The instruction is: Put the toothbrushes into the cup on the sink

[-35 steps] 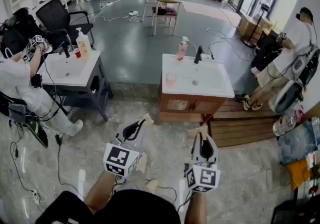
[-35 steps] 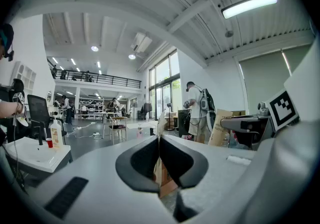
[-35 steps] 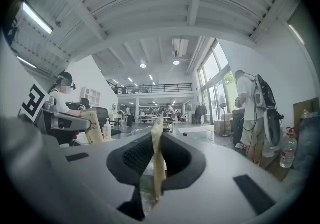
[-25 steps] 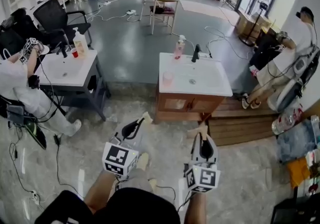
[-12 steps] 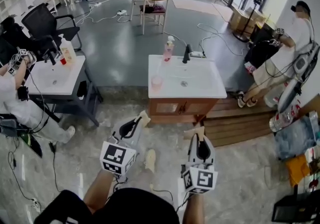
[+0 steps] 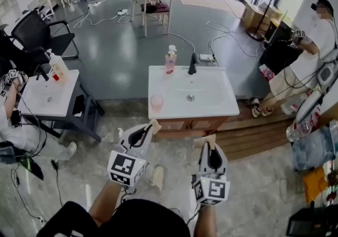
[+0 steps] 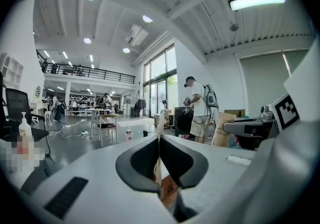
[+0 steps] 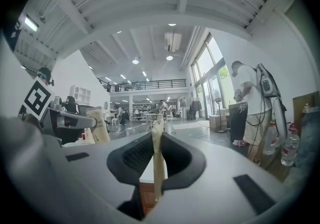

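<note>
Head view: left claw (image 6: pixel 152 126) and right claw (image 6: pixel 209 141) each pinch a thin toothbrush (image 8: pixel 156 163). It looks light and stiff, so grip the handle.

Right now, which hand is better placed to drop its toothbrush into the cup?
Probably left: the left gripper and its toothbrush line up with the cup; the right gripper is farther aside.

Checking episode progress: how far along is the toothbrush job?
Done: both pickups. In hand: left gripper shut on one toothbrush, right gripper on the other toothbrush, both short of the sink. Remaining: put both into the pink cup; nothing sticks out of it.
</note>
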`<state>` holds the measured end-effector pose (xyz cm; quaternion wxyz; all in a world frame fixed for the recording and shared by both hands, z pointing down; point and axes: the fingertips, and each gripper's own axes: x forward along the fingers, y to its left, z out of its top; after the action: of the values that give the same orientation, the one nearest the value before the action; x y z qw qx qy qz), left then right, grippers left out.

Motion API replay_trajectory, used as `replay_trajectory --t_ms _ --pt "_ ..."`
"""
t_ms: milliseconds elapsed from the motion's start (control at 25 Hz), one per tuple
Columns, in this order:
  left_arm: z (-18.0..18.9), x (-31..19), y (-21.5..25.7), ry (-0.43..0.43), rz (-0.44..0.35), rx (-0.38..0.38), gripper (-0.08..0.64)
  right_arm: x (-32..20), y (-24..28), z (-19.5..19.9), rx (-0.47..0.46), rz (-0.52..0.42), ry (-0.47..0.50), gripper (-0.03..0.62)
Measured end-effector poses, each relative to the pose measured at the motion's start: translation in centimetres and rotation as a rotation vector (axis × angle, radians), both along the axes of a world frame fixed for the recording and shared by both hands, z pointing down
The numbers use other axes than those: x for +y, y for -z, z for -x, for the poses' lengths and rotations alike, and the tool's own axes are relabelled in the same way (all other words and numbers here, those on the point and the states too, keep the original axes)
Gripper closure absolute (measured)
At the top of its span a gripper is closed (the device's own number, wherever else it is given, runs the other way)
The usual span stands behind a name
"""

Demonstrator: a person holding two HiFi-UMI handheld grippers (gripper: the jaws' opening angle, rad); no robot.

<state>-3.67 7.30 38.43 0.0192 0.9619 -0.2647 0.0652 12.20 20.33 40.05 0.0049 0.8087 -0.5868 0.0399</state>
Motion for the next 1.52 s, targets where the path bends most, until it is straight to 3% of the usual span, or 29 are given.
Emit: replay_trajectory --t_ms 200,720,1160,1520 --pt "-3.1 -4.1 -0.3 -0.009 0.015 -0.005 0.554 -4.2 -0.4 -2.5 -0.019 0.051 0.002 0.546" --pt "-7.6 -12.6 -1.6 0.001 0.041 -0.011 0.554 -13.5 -1.1 -7.3 -0.009 0.022 0.028 0.546" --pt "-6.7 -17.5 -1.8 0.059 0.033 -0.011 0.554 -19.3 -0.8 -7.6 -0.006 0.002 0.086 0.546" --pt "-4.2 -19.3 -1.2 0.120 0.017 -0.008 0.554 -22.6 -0.1 -5.5 -0.010 -0.021 0.164 0.546"
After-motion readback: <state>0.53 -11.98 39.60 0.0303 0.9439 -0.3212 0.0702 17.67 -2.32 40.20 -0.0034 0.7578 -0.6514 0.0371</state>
